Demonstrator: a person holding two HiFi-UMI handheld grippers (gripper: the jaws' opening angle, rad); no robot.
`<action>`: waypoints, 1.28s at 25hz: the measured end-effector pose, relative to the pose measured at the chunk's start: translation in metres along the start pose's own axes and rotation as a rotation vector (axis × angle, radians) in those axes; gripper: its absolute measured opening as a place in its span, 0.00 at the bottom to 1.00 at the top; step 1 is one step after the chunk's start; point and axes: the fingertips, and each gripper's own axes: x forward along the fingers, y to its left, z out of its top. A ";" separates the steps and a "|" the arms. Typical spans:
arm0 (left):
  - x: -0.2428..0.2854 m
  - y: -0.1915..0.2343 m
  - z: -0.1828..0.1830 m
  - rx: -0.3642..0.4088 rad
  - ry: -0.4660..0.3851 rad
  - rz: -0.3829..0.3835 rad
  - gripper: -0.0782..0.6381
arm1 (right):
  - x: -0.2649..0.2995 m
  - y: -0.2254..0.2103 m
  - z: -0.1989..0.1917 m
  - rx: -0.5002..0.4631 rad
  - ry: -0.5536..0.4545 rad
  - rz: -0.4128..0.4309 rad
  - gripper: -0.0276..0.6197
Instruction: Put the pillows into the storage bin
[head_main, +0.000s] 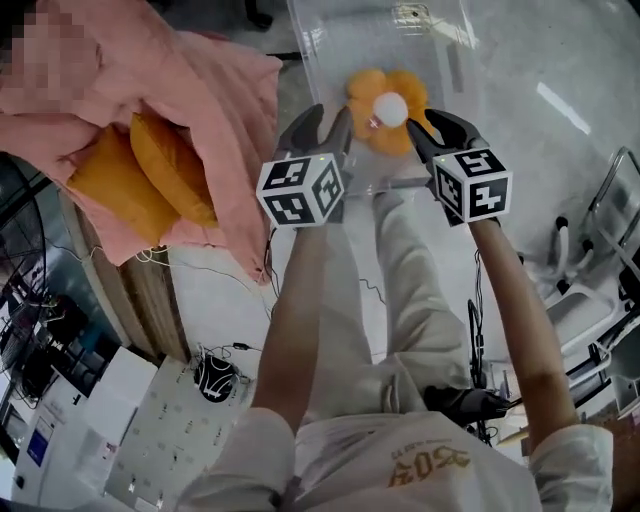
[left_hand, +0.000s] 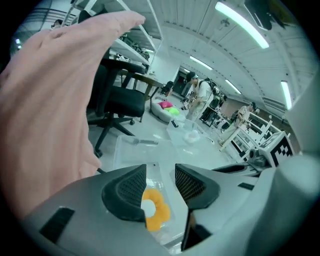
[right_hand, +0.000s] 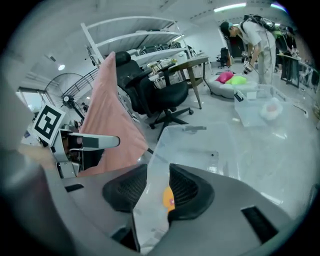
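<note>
Floor: pale glossy workroom floor is stretching out below the person, with an office chair (left_hand: 117, 102) standing far off.
Storage bin: the clear storage bin (head_main: 320, 50) (left_hand: 130, 150) (right_hand: 200, 145) is sitting on the floor, ahead of and below both pairs of fingers.
Flower pillow: an orange flower pillow (head_main: 385, 110) (left_hand: 157, 212) (right_hand: 168, 197) with a white centre is already lying inside the bin. It is showing through the gaps between the fingers but is lying well below them, touching neither pair.
Left gripper: the left gripper (head_main: 328, 118) (left_hand: 160, 172) is hanging above the near edge of the bin. Its fingers (left_hand: 125, 190) are standing partly apart and gripping nothing.
Right gripper: the right gripper (head_main: 428, 125) (right_hand: 158, 172) is hanging level with the left one, just beside it. Its fingers (right_hand: 185, 192) are also standing partly apart and gripping nothing.
Remaining pillows: two orange pillows (head_main: 170, 165) are lying side by side on a wood-sided table (head_main: 140, 290), half under a pink blanket (head_main: 200, 90) (left_hand: 50, 100) (right_hand: 107, 115). They are lying well off to the left of the left fingers.
Long axis: both pillows are slanting across the line the fingers are pointing along.
Nearer hand: the left one is looking clearly closer. The right fingers are standing on the far side of it.
Coming move: both grippers are probably needing to swing left, away from the bin, with the blanket fold likely getting in the way of a clean grip.
</note>
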 end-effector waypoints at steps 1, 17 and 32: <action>-0.011 0.004 0.007 -0.012 -0.019 0.002 0.38 | -0.001 0.010 0.008 -0.005 -0.014 0.017 0.28; -0.163 0.090 0.097 -0.102 -0.338 0.103 0.35 | 0.003 0.179 0.100 -0.193 -0.126 0.325 0.33; -0.277 0.246 0.061 -0.193 -0.357 0.310 0.39 | 0.031 0.358 0.121 -0.274 -0.160 0.493 0.34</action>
